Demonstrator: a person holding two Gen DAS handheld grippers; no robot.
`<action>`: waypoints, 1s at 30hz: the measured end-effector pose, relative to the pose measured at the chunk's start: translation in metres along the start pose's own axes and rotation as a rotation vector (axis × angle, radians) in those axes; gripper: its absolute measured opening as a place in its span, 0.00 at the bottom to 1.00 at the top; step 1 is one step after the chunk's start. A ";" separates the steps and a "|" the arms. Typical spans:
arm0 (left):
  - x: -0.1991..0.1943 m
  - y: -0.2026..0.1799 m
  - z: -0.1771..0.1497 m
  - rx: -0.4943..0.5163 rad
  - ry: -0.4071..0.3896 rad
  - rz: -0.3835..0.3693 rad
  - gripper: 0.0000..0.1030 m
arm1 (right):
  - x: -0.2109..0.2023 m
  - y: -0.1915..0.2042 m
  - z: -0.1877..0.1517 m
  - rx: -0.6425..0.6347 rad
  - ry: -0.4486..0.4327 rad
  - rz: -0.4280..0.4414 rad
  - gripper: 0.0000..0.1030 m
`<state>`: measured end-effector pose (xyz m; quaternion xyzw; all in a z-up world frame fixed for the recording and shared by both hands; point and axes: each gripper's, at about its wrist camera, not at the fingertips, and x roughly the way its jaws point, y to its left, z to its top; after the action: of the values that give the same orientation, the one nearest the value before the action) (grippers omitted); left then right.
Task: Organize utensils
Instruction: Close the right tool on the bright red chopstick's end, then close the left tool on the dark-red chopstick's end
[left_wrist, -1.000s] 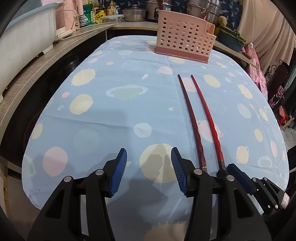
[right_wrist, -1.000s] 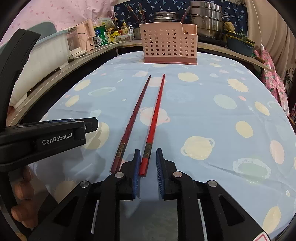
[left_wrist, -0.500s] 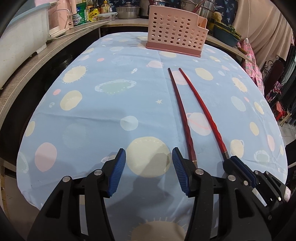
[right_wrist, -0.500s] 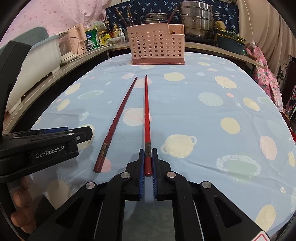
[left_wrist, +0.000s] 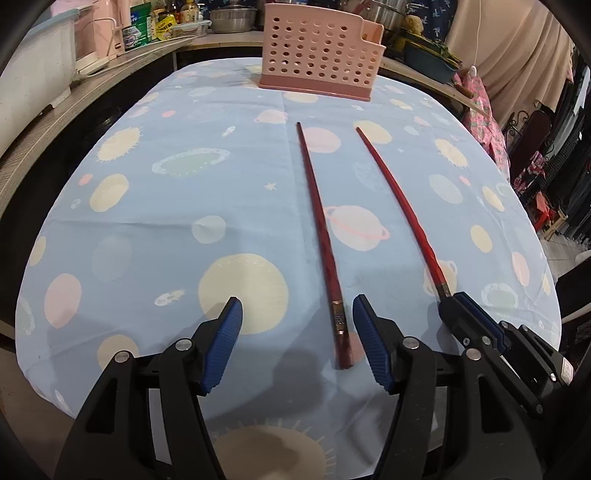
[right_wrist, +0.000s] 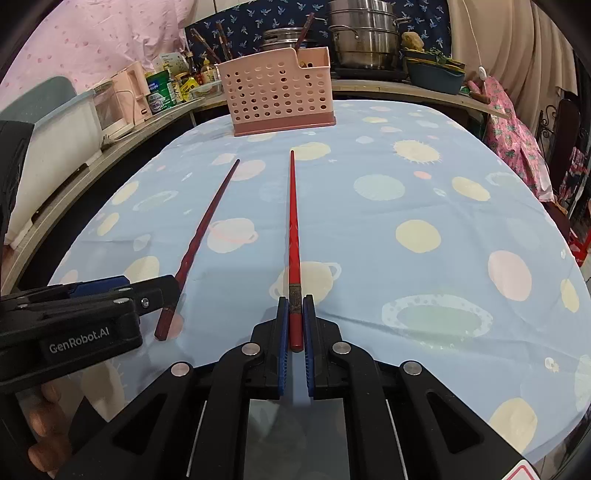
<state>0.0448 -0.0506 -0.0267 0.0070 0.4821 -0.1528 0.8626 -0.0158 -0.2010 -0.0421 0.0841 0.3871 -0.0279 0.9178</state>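
Two long red chopsticks are lying lengthwise along the middle of the tabletop, tips pointing toward the far edge. The brighter red chopstick (right_wrist: 294, 236) is sitting with its thick, banded end pinched between the blue pads of the right gripper (right_wrist: 294, 332), whose jaws are closing tightly on it with only the stick's width between them. The darker red chopstick (left_wrist: 320, 236) is resting flat on the cloth just beside it, nearer the left edge, the two sticks angling slightly apart and not touching. Its thick end is lying between the spread jaws of the left gripper (left_wrist: 297, 339), close to the right-hand pad without visibly touching it; these jaws are standing wide open and holding nothing.

A pink perforated utensil basket (left_wrist: 319, 55) is standing upright at the far edge of the tabletop, well beyond the chopstick tips. A light blue tablecloth (left_wrist: 166, 206) printed with planets and suns is covering the tabletop (right_wrist: 424, 96). Behind the basket, stacked steel pots (right_wrist: 364, 37) and bottles are crowding a counter.
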 end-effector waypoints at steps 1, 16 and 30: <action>0.000 -0.002 -0.001 0.009 -0.002 0.006 0.57 | 0.000 0.000 0.000 0.000 0.000 0.000 0.07; 0.000 -0.006 -0.003 0.041 -0.010 0.039 0.39 | 0.000 0.000 -0.001 0.001 -0.001 0.001 0.07; 0.000 -0.005 -0.002 0.042 0.009 0.004 0.07 | 0.000 0.000 -0.001 0.002 -0.001 0.002 0.07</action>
<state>0.0415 -0.0552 -0.0272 0.0267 0.4826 -0.1610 0.8605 -0.0162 -0.2012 -0.0427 0.0851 0.3865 -0.0273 0.9179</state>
